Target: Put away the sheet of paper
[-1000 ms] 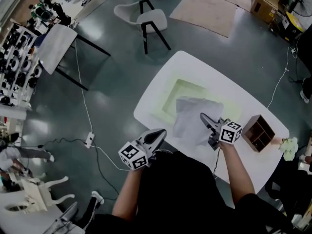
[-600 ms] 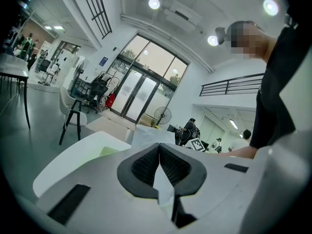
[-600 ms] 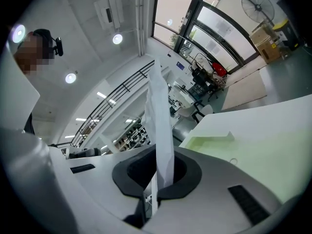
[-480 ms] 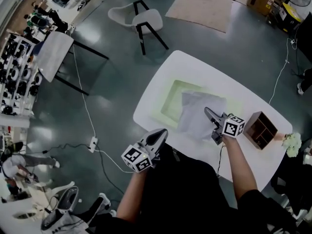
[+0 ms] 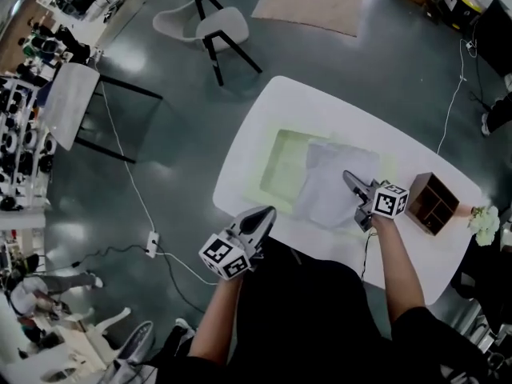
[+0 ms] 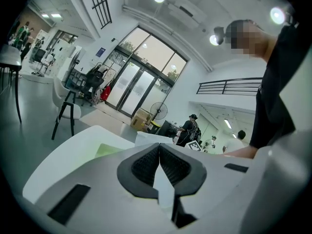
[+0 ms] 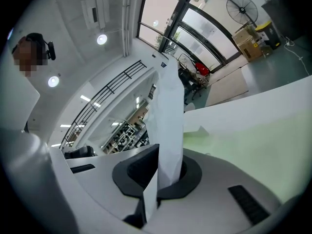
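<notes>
The white sheet of paper (image 5: 324, 190) hangs a little crumpled over the pale green mat (image 5: 280, 166) on the white table (image 5: 320, 106). My right gripper (image 5: 350, 178) is shut on the sheet's near right edge. In the right gripper view the paper (image 7: 168, 126) rises upright out of the closed pads. My left gripper (image 5: 266, 213) is shut with nothing in it, held off the table's near left edge. In the left gripper view its dark pads (image 6: 146, 167) meet, and the paper (image 6: 148, 138) shows beyond them.
A brown wooden organiser box (image 5: 434, 204) stands on the table just right of the right gripper, with white flowers (image 5: 485, 224) at the table's right end. On the floor are a white chair (image 5: 210, 24), a beige rug (image 5: 312, 2), a folding table (image 5: 68, 102) and a power strip (image 5: 150, 242).
The head view has swung, so the table sits higher in it. The right gripper keeps hold of the paper, which now sits slightly further right over the mat. The left gripper has hardly moved.
</notes>
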### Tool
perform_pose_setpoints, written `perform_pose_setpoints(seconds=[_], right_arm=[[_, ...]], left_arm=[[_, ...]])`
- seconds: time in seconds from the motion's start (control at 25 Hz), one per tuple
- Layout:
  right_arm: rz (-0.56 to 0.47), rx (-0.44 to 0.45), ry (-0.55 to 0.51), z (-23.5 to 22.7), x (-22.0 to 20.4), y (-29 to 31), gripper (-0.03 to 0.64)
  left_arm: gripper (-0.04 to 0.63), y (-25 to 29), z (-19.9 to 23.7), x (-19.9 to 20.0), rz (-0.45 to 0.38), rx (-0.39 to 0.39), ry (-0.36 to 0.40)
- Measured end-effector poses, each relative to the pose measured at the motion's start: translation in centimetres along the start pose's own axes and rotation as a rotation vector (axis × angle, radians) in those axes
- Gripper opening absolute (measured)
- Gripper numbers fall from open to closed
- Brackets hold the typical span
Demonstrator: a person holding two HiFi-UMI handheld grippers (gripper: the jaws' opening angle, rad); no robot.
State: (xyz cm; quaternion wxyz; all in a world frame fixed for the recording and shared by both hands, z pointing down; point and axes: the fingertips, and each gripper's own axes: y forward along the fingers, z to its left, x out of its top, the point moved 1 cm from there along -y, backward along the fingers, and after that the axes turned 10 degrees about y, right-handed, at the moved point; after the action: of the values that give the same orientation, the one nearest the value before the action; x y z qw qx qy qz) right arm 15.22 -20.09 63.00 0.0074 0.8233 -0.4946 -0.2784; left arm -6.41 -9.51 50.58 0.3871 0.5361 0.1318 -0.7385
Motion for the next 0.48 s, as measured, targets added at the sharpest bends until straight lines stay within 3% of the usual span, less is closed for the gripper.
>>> perform_pose_setpoints(seconds=[0.48], right_arm=[[0.050,-0.106,0.068,-5.9,-0.9,0.3,-0.002]], left_arm=[[0.005,2.7,2.7,-1.4,0.038,-0.065,-0.056]])
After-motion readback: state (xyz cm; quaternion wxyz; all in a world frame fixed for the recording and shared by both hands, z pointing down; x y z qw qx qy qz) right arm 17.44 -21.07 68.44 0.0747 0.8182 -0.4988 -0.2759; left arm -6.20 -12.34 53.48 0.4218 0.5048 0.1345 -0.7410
